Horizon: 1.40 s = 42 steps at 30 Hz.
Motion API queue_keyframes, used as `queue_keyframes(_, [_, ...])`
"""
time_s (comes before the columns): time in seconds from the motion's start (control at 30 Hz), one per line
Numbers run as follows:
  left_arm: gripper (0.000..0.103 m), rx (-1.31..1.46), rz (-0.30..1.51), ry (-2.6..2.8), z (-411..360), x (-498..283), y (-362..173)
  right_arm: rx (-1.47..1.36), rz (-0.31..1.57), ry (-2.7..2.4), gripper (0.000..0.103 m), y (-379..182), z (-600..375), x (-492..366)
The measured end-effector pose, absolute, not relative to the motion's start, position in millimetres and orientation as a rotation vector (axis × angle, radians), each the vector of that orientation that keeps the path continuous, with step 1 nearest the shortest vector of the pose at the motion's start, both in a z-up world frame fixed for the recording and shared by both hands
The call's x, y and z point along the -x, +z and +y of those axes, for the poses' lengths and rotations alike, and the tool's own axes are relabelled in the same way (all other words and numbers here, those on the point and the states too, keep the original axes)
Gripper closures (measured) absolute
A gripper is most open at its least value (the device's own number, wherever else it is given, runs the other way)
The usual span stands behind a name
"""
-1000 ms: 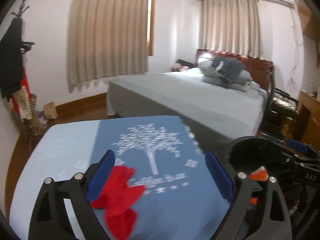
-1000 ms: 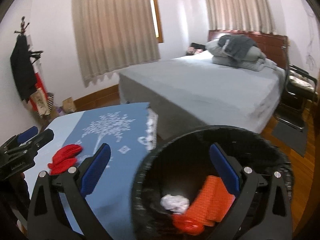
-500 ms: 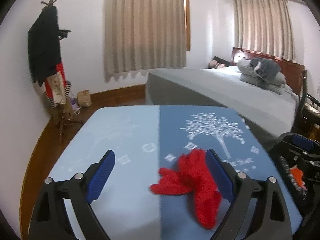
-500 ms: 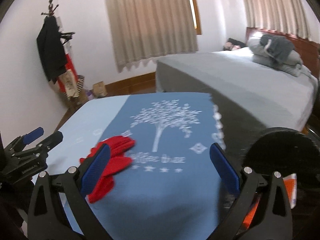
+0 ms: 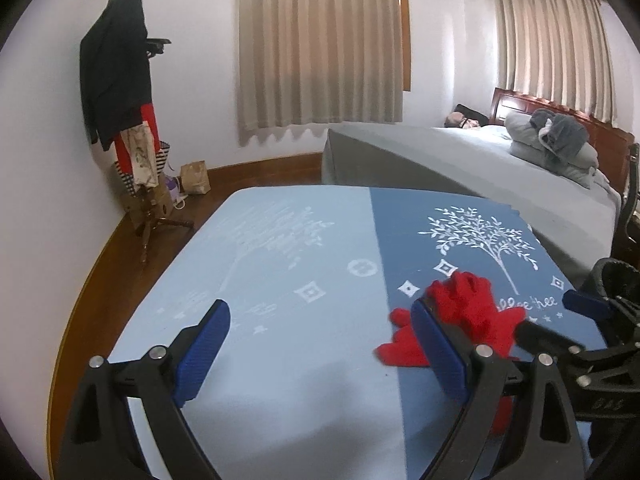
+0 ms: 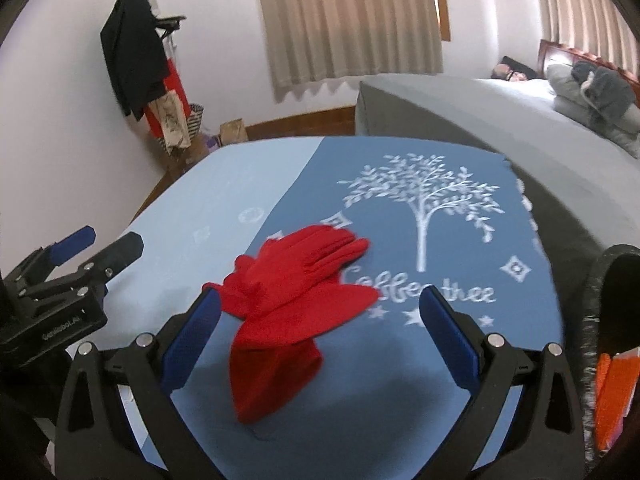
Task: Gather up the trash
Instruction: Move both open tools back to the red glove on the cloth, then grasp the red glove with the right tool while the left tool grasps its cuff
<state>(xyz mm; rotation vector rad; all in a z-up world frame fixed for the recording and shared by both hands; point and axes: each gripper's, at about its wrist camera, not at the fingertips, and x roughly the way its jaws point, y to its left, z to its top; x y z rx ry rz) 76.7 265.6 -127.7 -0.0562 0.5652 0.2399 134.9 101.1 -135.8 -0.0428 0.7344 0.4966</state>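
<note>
- While you hold both claws above it, the worktop (image 6: 384, 432) under its two-tone blue cloth is the largest thing before you; a white tree and lettering are printed on the darker half.
- Beyond its far edge you have the bed (image 5: 480, 168) in grey, with folded bedding piled by the headboard.
- At the far left wall stands a coat rack (image 5: 120, 92) hung with dark and red clothing.
- To your right, just off the worktop's edge, sits the black trash bin (image 6: 600, 320), with something orange showing inside it.
- Your red gloves (image 6: 296, 292) lie as a pair on the dark half of the cloth, close to the seam between the two blues, fingers pointing away from you.
- Your right claw (image 6: 320, 344) is spread wide and grips nothing; the gloves' cuffs lie between its blue pads, nearer the left one.
- Your left claw (image 5: 320, 352) is equally wide and empty, over the pale half, with the gloves just past its right finger.
</note>
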Motion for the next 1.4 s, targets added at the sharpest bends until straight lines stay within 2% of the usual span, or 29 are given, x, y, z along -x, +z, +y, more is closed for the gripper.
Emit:
queue_keyframes(0.27, [0.013, 0.082, 0.572, 0.254, 277, -76, -131, 0.096, 0.808, 0.516, 0.007, -155, 120, -140])
queue_keyframes(0.3, [0.013, 0.085, 0.573, 0.254, 278, -76, -131, 0.097, 0.815, 0.522, 0.011, -156, 121, -139])
queue_keyframes(0.33, [0.013, 0.088, 0.574, 0.254, 278, -77, -132, 0.101, 0.824, 0.527, 0.019, -158, 122, -139])
queue_keyframes(0.47, [0.013, 0.095, 0.576, 0.251, 277, -77, -133, 0.099, 0.860, 0.556, 0.038, -165, 121, -140])
queue_keyframes(0.57, [0.013, 0.093, 0.577, 0.247, 274, -78, -133, 0.096, 0.874, 0.586, 0.060, -167, 121, -139])
queue_keyframes(0.63, [0.013, 0.091, 0.577, 0.245, 272, -78, -132, 0.078, 0.887, 0.621, 0.090, -167, 119, -140])
queue_keyframes(0.67, [0.013, 0.090, 0.577, 0.242, 270, -78, -131, 0.071, 0.886, 0.631, 0.093, -166, 117, -140])
queue_keyframes(1.13, [0.013, 0.072, 0.589, 0.181, 240, -90, -131, 0.003, 0.756, 0.566, 0.095, -121, 59, -146])
queue_keyframes(1.4, [0.013, 0.076, 0.630, 0.115, 213, -115, -143, -0.034, 0.729, 0.486, 0.095, -116, 25, -162])
